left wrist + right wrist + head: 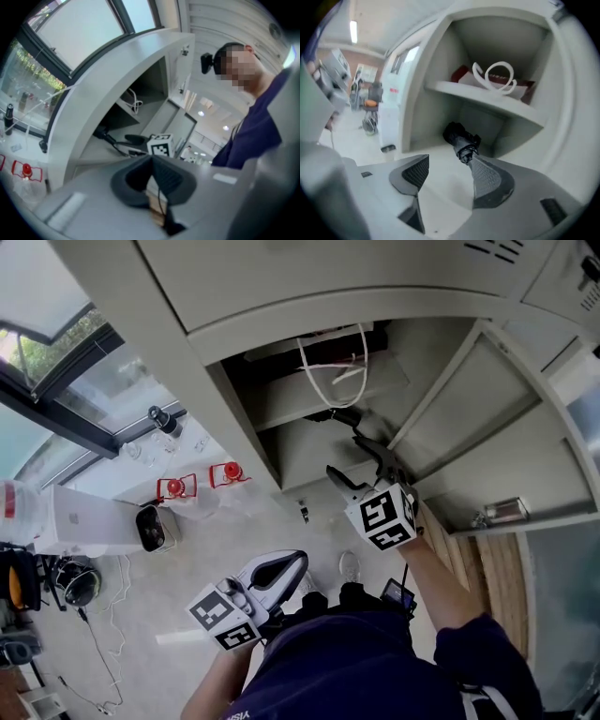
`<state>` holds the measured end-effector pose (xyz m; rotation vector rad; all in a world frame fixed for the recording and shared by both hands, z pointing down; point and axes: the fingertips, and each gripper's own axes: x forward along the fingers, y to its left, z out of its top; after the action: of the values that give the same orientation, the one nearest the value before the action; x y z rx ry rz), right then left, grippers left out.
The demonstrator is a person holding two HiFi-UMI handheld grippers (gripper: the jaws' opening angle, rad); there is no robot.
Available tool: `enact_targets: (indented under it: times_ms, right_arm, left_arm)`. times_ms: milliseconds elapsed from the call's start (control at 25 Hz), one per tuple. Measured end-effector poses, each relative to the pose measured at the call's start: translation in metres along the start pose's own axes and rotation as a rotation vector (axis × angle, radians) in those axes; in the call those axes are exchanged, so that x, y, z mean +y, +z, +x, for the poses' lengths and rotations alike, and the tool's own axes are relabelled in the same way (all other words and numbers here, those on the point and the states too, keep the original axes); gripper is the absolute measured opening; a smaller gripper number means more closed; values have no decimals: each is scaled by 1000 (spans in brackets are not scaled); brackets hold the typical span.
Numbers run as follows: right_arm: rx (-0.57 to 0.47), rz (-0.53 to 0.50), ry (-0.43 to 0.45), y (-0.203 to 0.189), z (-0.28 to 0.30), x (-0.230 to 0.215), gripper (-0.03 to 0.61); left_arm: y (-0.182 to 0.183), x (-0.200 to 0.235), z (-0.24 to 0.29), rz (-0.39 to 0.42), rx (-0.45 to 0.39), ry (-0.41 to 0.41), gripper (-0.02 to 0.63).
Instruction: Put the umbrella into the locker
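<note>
**Umbrella could be dragged out**

The black folded umbrella [460,139] lies on the locker's [410,112] lower floor, at 12 o'clock from the right gripper [448,160]. It sits just beside one fingertip. The fingers are spread wide, holding nothing. A catch on withdrawal might pull it out. The left gripper's [151,161] fingers are closed and empty.

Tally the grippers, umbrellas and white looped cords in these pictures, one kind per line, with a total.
Grippers: 2, left gripper and right gripper
Umbrella: 1
White looped cord: 1
Total: 4
</note>
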<state>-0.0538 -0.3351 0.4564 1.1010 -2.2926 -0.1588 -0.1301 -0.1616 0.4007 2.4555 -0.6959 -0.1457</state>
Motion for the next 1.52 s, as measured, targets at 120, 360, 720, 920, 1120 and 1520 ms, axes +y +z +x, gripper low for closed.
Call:
enact_targets:
  times_ms: [120, 360, 720, 920, 1120, 1520]
  right_arm:
    - [-62, 94, 45, 6, -24, 11, 246]
    - [-143, 277, 155, 13, -60, 31, 81]
    - [-133, 349, 238, -2, -84, 45, 8]
    - [-136, 360, 271, -4, -93, 50, 8]
    - [-127, 355, 301, -7, -101, 51, 6]
    - [-127, 325, 329, -8, -109, 46, 6]
  left_arm:
    - [2, 0, 4, 13, 2, 3, 2]
    - [9, -3, 13, 37, -5, 9, 2]
    - [14, 0, 21, 46, -19, 48, 2]
    - [20, -1, 29, 56, -31, 58, 2]
    - [25, -5, 37, 71, -39, 61, 2]
    - [24, -8, 51, 73, -47, 75, 2]
